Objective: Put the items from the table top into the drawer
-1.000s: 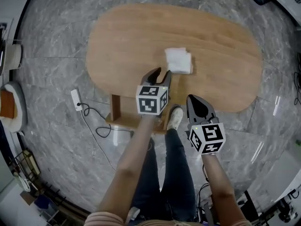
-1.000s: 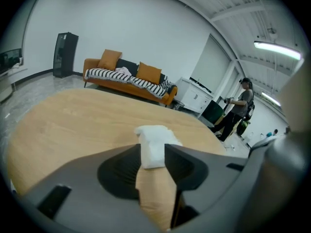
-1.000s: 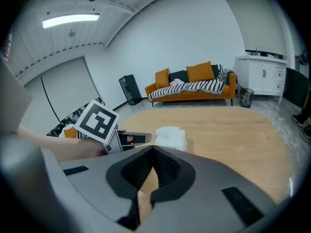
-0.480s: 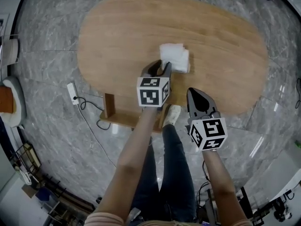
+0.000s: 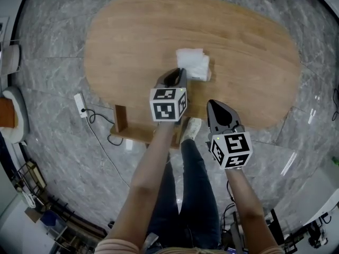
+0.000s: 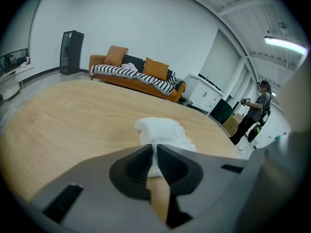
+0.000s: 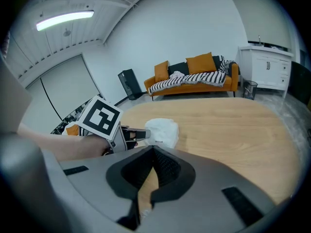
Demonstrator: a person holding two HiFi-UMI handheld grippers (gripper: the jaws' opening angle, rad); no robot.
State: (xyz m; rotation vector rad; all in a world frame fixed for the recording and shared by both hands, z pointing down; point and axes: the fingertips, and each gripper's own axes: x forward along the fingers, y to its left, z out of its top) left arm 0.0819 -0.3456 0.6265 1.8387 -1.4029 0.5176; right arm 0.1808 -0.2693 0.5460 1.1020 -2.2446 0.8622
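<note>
A crumpled white packet (image 5: 193,63) lies near the middle of the oval wooden table (image 5: 249,41). My left gripper (image 5: 177,76) is at the packet's near left edge. Its jaws are closing, with the white packet (image 6: 163,131) pinched between their tips (image 6: 151,150). The right gripper view shows the left fingers (image 7: 133,135) on the packet's (image 7: 164,131) edge. My right gripper (image 5: 215,106) hovers shut and empty over the table's front edge, to the right of the left one. No drawer is in view.
A wooden table leg (image 5: 121,119) and a white power strip (image 5: 81,105) with its cable are on the marble floor at the left. An orange sofa (image 6: 136,74) stands beyond the table, a white cabinet (image 7: 267,64) and a standing person (image 6: 255,113) farther off.
The left gripper reached the packet's near edge with open jaws, then closed them on it. Both hands shifted slightly forward and down early on, then stayed still.
</note>
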